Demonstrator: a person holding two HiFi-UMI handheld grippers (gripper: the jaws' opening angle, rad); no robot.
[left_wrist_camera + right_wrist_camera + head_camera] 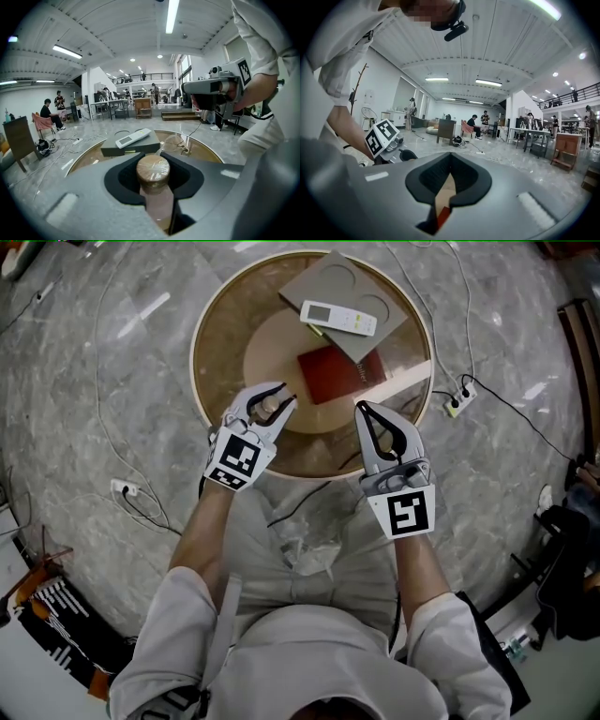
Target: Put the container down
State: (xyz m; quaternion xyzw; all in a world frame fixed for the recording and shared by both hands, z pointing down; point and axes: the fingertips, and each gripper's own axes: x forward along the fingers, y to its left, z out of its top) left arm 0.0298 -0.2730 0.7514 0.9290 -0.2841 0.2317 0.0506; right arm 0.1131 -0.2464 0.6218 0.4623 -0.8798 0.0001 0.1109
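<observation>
Between the jaws of the left gripper (284,397) sits the container (152,171), a small jar with a round brown lid under clear wrap. The jaws pinch it from both sides in their dark hollow. In the head view it is over the near part of a round table (195,362), at about 7 o'clock from the table's middle. Whether its base touches the top cannot be told.

At 3 o'clock from the container, well apart, is the right gripper (362,411). Its jaws are pressed together at the tips with nothing in them, and it also points in over the near rim. A red book (333,379) lies near the table's middle, at about 1 o'clock from the container and between the two gripper tips. Beyond the book, at 12 o'clock on the table, a white remote (339,317) rests on a flat grey-brown board (361,292).

The table has a glossy see-through top with a pale rim and a brown base under it. It stands on a polished grey stone-patterned floor (112,381), where thin cables run to a power strip (125,488) at 8 o'clock and to another at 3 o'clock.

Around it is a large open hall with a white ribbed ceiling (117,28), long strip lights (172,16), a railed balcony (140,77) at the far end, desks, and people (47,112) sitting far off.
</observation>
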